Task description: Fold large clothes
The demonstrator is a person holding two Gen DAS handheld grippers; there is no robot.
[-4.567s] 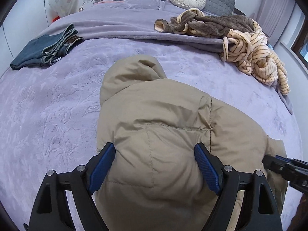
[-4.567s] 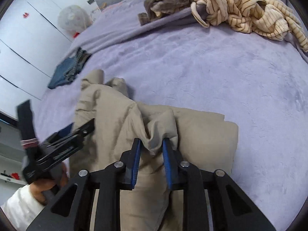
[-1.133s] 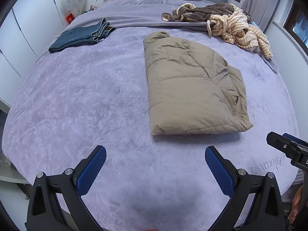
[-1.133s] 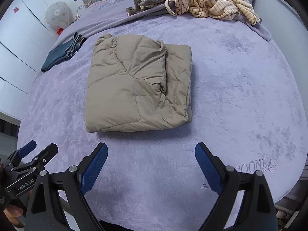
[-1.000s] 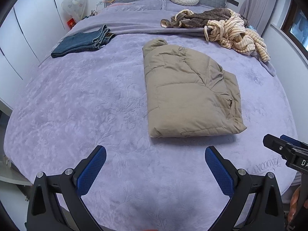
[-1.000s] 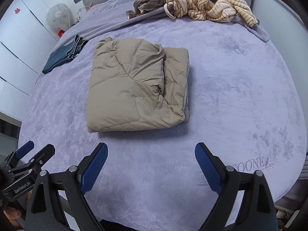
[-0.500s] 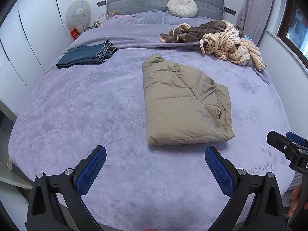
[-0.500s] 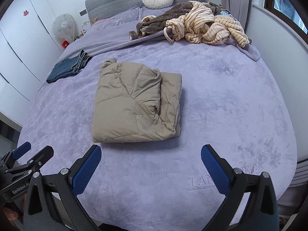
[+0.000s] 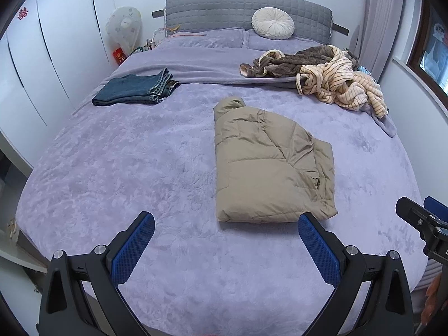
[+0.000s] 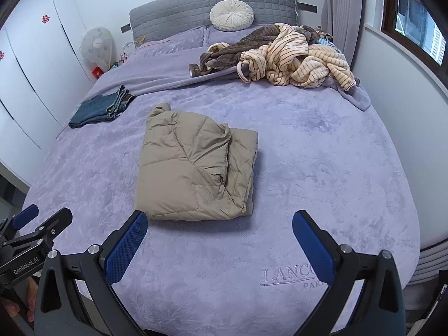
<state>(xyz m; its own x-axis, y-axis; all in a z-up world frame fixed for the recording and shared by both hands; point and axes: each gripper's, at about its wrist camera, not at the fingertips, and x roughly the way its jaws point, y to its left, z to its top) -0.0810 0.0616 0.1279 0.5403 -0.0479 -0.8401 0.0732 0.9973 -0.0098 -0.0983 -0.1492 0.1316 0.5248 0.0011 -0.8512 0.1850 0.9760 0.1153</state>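
a: jacket point(image 9: 268, 168) lies folded into a tan block on the bed point(image 9: 126, 168), flat on the lilac cover, near the middle and a little toward the foot. its hood end points at the headboard point(image 9: 246, 11).

b: anything gripping it?

a: no. the left gripper point(image 9: 224, 247) hangs above the foot of the bed with its blue fingers point(image 9: 131, 247) spread wide and nothing between them. the jacket sits beyond the tips, apart from them.

b: and the other one?

a: the right gripper point(image 10: 221, 245) is the same, jaws at full spread, empty, and they have just been opening that last bit. the jacket point(image 10: 196, 168) is past its fingers point(image 10: 313, 247), untouched.

b: what else is on the bed?

a: jeans point(image 9: 134, 91), folded, on the left of the jacket and nearer the headboard. a loose heap of striped and brown clothes point(image 9: 330, 81) on the right of the jacket, also toward the headboard. a round cushion point(image 9: 273, 27) leans on the headboard itself.

b: do the grippers see each other?

a: yes. in the left view the right one shows at the right edge, and in the right view the left one shows at the lower left, with a bit of a hand point(image 10: 16, 305) under it.

b: any lettering?

a: stitched letters on the cover by the right gripper, partly hidden by a finger.
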